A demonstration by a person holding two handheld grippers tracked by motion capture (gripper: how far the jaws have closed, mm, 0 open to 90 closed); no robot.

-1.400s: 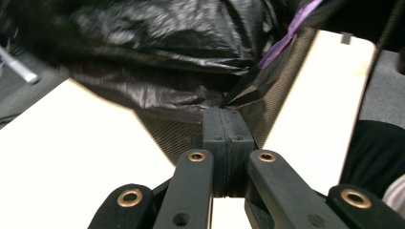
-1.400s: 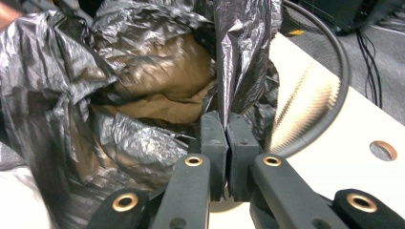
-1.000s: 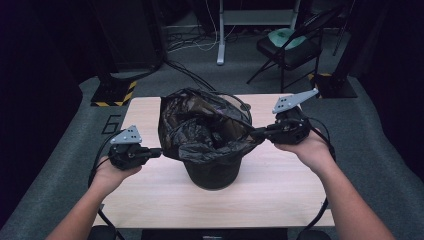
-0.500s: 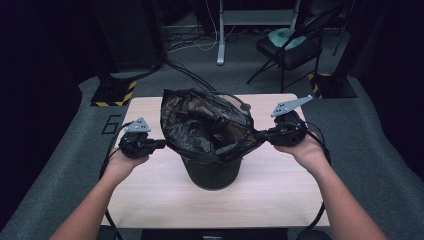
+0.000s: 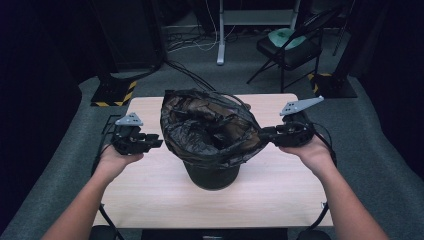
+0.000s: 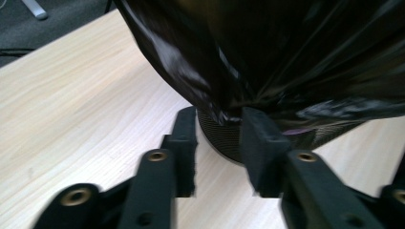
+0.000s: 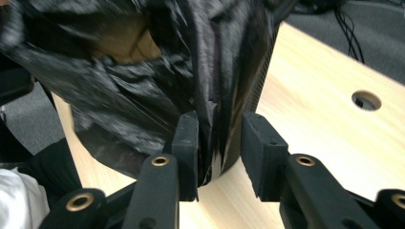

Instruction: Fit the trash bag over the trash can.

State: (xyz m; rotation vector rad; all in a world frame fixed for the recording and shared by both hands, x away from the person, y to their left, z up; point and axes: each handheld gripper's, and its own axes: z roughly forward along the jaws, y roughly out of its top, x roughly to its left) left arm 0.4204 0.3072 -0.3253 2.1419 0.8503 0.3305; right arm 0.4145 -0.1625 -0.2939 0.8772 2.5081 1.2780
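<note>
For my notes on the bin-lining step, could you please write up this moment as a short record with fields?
Work in hand: fitting a black bin bag over a dark waste bin
Surface: pale wooden table
Bag: draped over the bin's rim, mouth open and crumpled
Left hand-held gripper: beside the bag's left edge, jaws just opened, nothing pinched
Right hand-held gripper: at the bag's right edge, jaws just opened, bag film lies between them, not pressed
Background: folding chair on grey carpet

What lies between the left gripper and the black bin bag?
Bare wooden table in the high view: the left gripper, jaws just opened, sits slightly apart from the bin bag.
</note>
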